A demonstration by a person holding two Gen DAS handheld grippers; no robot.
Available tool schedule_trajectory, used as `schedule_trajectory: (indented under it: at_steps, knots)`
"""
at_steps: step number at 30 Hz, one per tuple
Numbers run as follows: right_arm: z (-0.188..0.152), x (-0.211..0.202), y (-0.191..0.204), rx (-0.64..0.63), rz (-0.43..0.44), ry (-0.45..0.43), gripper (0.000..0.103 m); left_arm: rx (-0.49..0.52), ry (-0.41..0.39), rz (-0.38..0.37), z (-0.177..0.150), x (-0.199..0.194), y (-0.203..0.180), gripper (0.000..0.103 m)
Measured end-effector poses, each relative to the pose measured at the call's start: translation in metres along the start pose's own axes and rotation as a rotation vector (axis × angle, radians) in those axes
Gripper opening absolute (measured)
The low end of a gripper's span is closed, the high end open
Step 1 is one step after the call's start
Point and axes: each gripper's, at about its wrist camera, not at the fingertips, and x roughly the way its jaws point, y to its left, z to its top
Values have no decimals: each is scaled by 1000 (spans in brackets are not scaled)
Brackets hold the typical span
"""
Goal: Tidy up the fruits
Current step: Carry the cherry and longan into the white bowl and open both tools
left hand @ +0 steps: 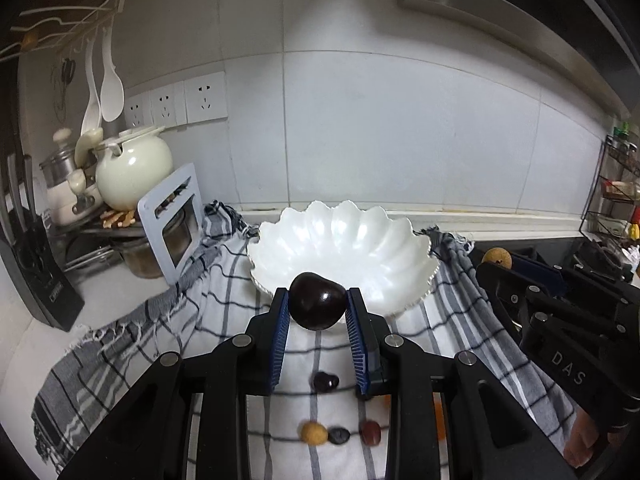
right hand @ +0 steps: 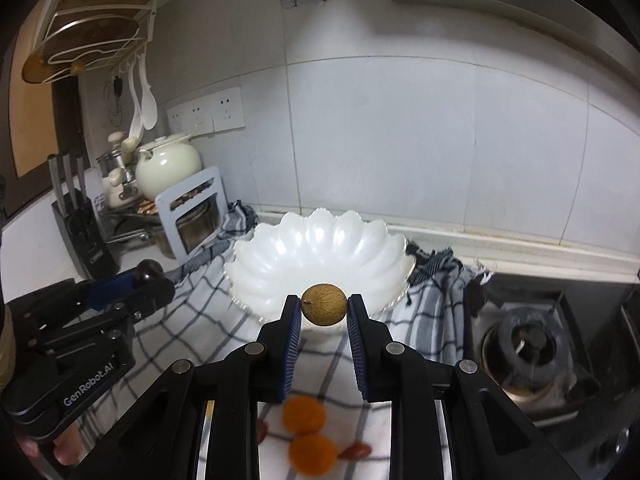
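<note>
A white scalloped bowl [left hand: 360,240] stands empty on a checked cloth; it also shows in the right wrist view [right hand: 320,248]. My left gripper [left hand: 318,304] is shut on a dark plum [left hand: 317,301], held just before the bowl's near rim. My right gripper [right hand: 324,306] is shut on a tan longan [right hand: 324,304], also at the near rim. Loose fruits lie on the cloth below: a dark cherry [left hand: 325,381], a tan fruit [left hand: 313,433], a dark berry [left hand: 339,435], a red fruit [left hand: 370,432], two orange fruits [right hand: 304,415].
The checked cloth [left hand: 180,320] covers the counter. A cream pot [left hand: 132,168], a grey stand [left hand: 172,220] and a knife block [left hand: 36,276] stand at the left. A gas burner [right hand: 524,344] is at the right. A spice rack [left hand: 616,196] stands far right.
</note>
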Motion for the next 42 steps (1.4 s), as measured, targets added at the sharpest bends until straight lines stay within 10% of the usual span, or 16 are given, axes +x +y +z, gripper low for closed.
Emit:
schedule_trajectory:
  at_steps: [19,42]
  knots:
    - [78,83,-23,-42,22,34,25,4,16,35,78,81,9,29]
    - [72,233,-56,-26,48,362,25,13,358,1,81,242,16,29]
